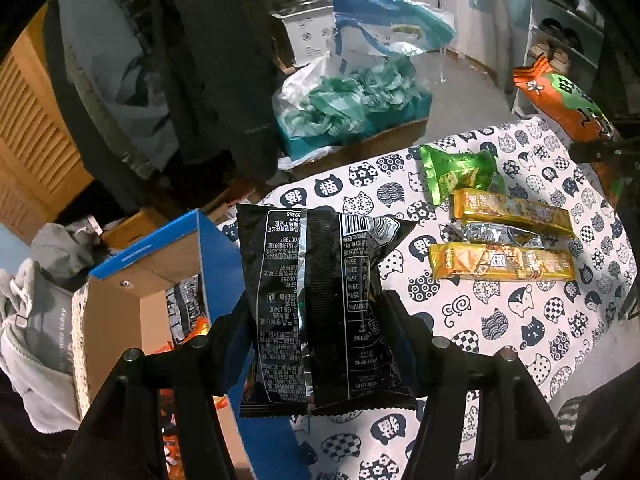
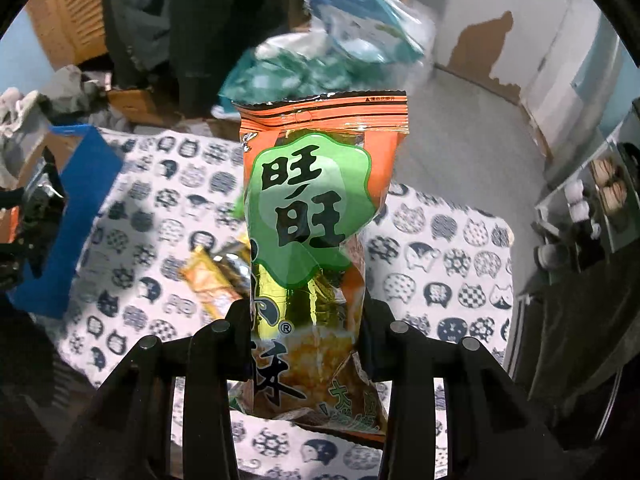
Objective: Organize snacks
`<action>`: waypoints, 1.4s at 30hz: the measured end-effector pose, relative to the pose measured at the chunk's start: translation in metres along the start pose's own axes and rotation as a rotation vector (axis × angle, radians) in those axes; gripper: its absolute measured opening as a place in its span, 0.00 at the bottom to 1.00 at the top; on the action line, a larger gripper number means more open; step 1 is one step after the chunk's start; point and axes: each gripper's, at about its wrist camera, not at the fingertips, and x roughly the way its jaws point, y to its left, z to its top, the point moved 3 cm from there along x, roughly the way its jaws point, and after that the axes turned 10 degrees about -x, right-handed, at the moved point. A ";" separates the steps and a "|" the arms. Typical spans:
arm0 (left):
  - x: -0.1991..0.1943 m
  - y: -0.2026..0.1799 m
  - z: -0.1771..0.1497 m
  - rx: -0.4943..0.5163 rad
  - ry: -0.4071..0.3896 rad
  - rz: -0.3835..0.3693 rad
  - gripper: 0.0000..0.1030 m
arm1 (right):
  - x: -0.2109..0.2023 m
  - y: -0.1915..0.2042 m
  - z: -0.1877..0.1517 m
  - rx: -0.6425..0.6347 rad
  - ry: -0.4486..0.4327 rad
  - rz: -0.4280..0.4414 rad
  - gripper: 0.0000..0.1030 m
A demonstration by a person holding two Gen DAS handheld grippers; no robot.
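My left gripper point(image 1: 316, 320) is shut on a black snack packet point(image 1: 320, 304), held upright above the table's left edge, beside the open blue cardboard box point(image 1: 152, 256). My right gripper point(image 2: 308, 320) is shut on an orange and green snack bag point(image 2: 320, 216), held up over the table; the bag also shows at the far right in the left wrist view point(image 1: 568, 100). On the cat-print tablecloth point(image 1: 500, 320) lie a green packet point(image 1: 460, 172), two yellow bars point(image 1: 508, 208) point(image 1: 500, 262) and a silver wrapper point(image 1: 496, 234).
The blue box holds several snack packets point(image 1: 184, 312) and also shows at the left in the right wrist view point(image 2: 76, 200). Dark coats point(image 1: 200, 72) hang behind. A box of green plastic bags point(image 1: 352, 108) sits on the floor. A shoe rack point(image 1: 560, 40) stands at the right.
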 end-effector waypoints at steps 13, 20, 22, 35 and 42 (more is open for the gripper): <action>-0.043 0.032 0.000 -0.025 -0.094 0.000 0.61 | -0.021 0.070 0.040 -0.089 -0.067 0.109 0.36; -0.049 0.054 -0.005 -0.040 -0.109 0.024 0.61 | -0.025 0.107 0.065 -0.130 -0.091 0.180 0.36; -0.049 0.065 -0.006 -0.057 -0.106 0.020 0.61 | -0.024 0.118 0.074 -0.143 -0.093 0.194 0.36; -0.045 0.134 -0.016 -0.150 -0.098 0.068 0.61 | 0.002 0.199 0.119 -0.243 -0.056 0.270 0.36; -0.036 0.178 -0.027 -0.225 -0.076 0.084 0.61 | 0.019 0.244 0.138 -0.289 -0.019 0.309 0.36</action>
